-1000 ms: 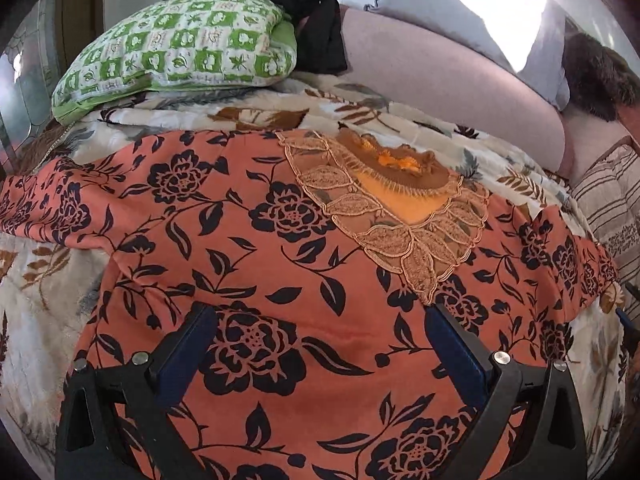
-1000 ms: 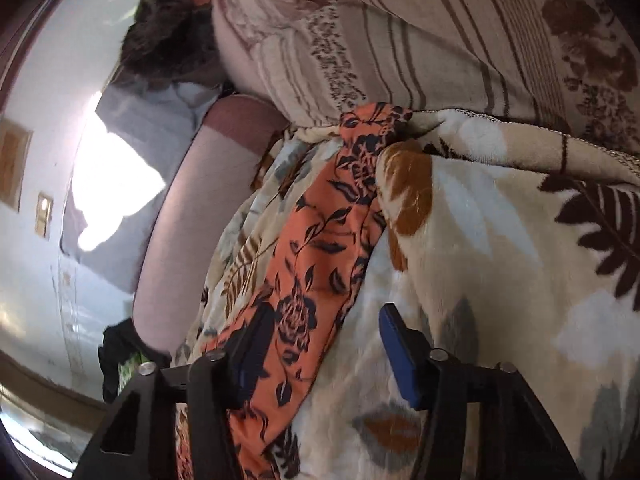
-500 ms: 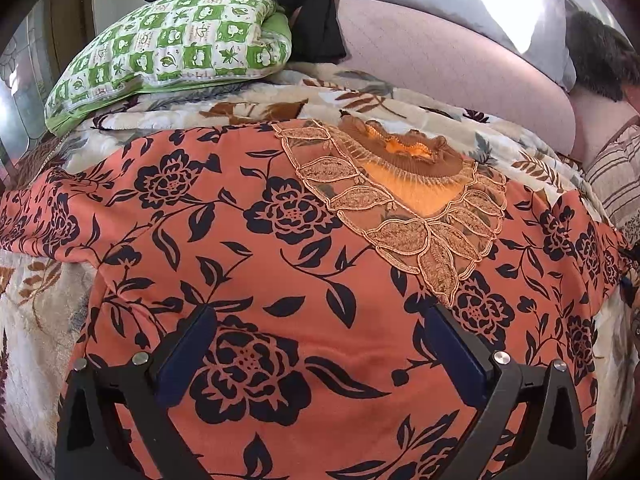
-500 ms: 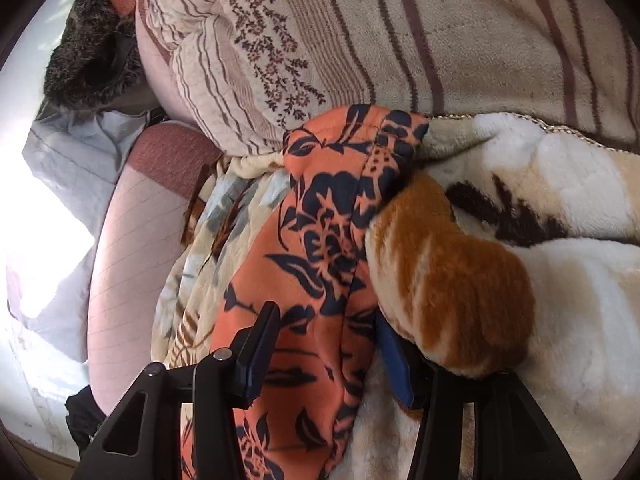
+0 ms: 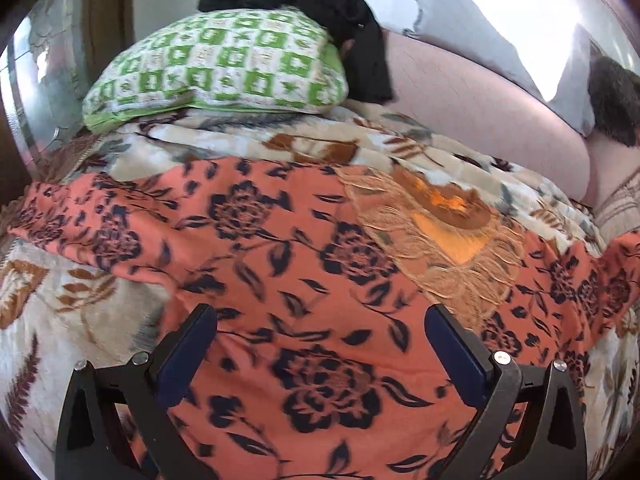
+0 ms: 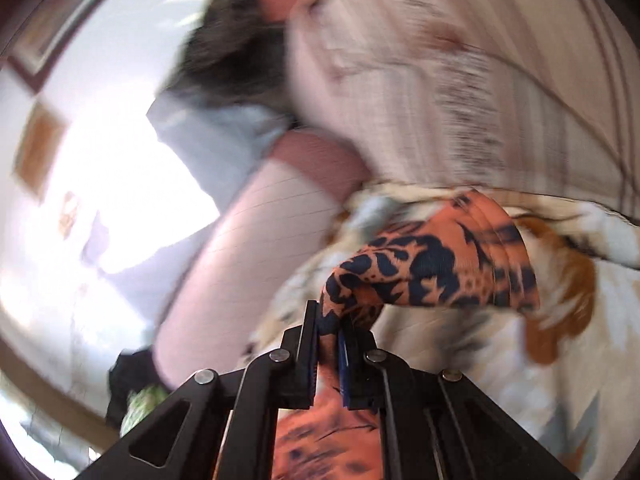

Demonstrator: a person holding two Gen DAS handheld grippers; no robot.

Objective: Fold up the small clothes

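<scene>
Right claw point(image 6: 330, 334) clamps the orange navy-flowered cotton top's sleeve point(image 6: 432, 268); left claw point(image 5: 320, 344) hovers apart; carry sleeve inward, flat.

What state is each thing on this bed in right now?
Orange floral garment: spread flat on the blanket, one sleeve lifted.
Right gripper: shut on the sleeve.
Left gripper: open over the garment, holding nothing.
Green pillow: lying at the bed's head.
Black cloth: crumpled behind the pillow.

Thin matt floral cloth garment point(image 5: 280, 264) with lace-like neckline, plush fleecy blanket point(image 5: 72, 320) – soft nap, woven checked pillow point(image 5: 224, 64)
</scene>
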